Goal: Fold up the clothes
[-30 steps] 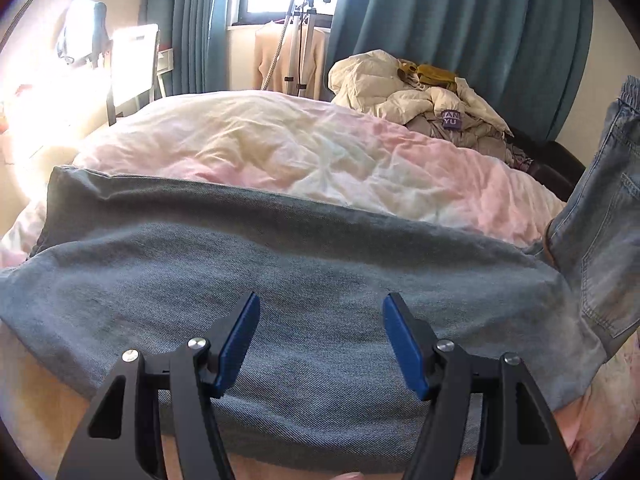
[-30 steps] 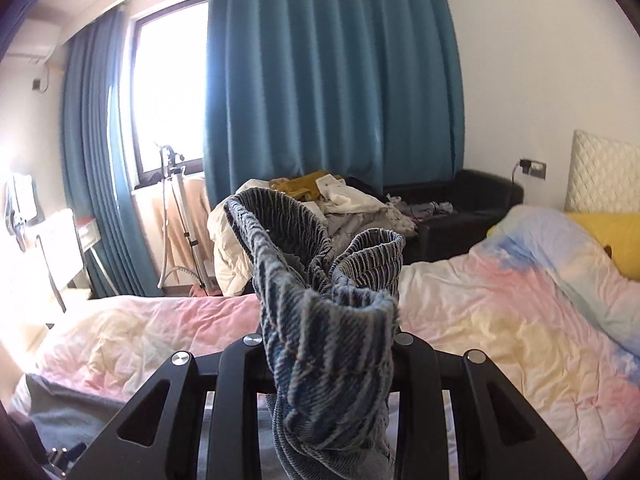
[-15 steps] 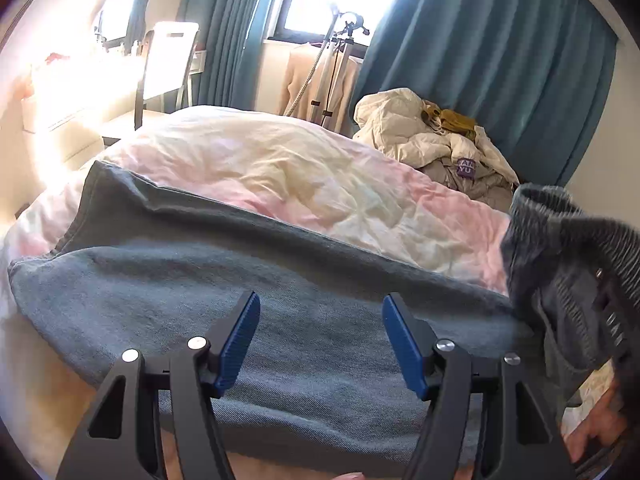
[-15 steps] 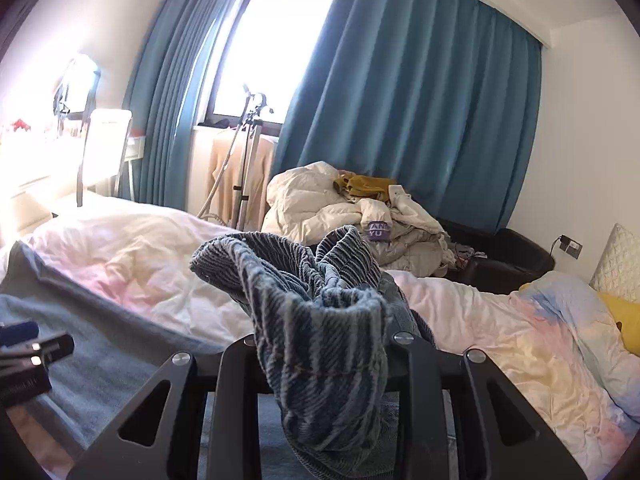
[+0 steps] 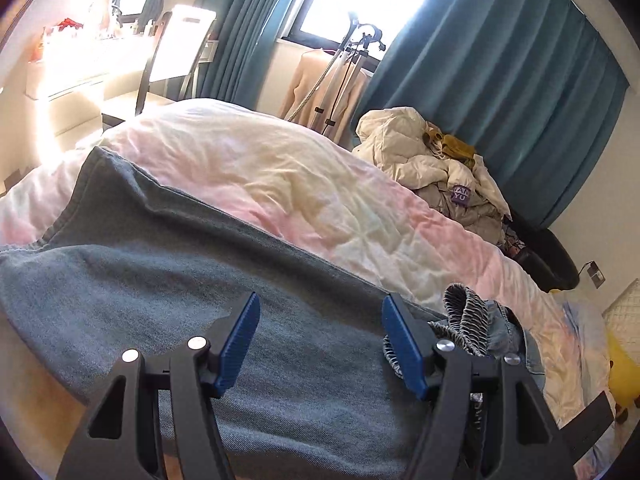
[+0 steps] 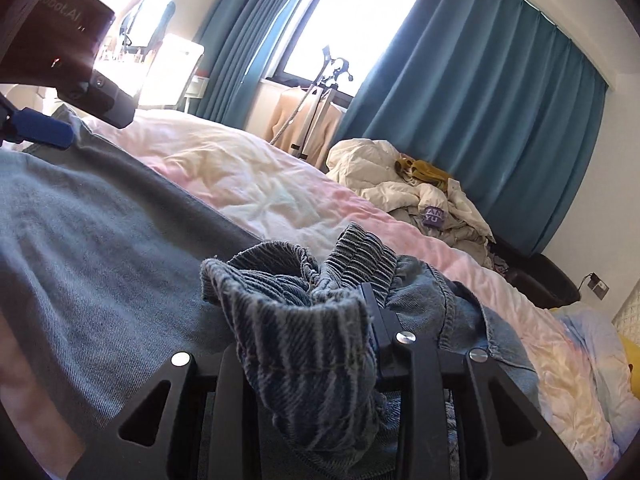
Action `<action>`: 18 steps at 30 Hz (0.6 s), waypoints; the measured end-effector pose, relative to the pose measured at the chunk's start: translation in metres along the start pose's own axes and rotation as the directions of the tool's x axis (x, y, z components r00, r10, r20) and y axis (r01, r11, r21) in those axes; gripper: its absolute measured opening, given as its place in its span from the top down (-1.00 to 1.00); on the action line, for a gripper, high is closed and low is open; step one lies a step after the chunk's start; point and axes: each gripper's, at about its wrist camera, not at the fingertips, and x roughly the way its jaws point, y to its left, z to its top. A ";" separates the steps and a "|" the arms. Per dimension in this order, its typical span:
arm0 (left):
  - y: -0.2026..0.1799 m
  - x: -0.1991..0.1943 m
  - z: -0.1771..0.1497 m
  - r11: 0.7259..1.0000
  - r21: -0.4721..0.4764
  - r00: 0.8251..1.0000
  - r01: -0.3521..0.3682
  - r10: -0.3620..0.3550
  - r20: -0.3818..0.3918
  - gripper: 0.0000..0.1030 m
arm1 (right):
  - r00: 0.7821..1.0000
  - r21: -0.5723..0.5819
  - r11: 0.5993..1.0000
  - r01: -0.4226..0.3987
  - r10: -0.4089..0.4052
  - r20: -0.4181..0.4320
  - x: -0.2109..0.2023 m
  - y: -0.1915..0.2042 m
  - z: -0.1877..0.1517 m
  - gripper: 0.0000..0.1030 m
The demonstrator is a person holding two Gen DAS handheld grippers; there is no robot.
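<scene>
Jeans (image 5: 168,304) in faded blue-grey denim are lying spread across the near side of the bed (image 5: 304,196), one pair only, with the ribbed elastic waistband (image 6: 320,312) bunching up in striped folds. Right tool (image 6: 312,344) is pinching that gathered waistband between its two fingers, and the fabric is hiding the pads. Left tool (image 5: 320,344) is hovering over the flat denim with its two blue pads (image 5: 240,344) standing spread and nothing between them. Left wrist view is showing the full stretch of the flat leg panel and its hemmed far edge; right wrist view is showing the waistband close up and, at its upper left, the left tool's blue pad and camera housing. One heap of pale laundry (image 5: 432,168) is sitting beyond the bed under two teal curtains (image 5: 496,80)
</scene>
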 end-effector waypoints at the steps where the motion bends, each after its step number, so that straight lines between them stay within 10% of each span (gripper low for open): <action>1: -0.002 0.001 -0.001 1.000 0.006 1.000 0.004 -0.004 0.000 -0.27 | 1.000 0.001 1.000 -0.011 0.011 0.003 0.001 0.000 -0.001 0.44; 18: -0.009 0.014 -0.015 0.998 0.039 0.996 0.055 -0.053 -0.070 -0.27 | 0.964 0.145 0.969 -0.201 0.223 -0.148 -0.031 -0.028 -0.002 0.05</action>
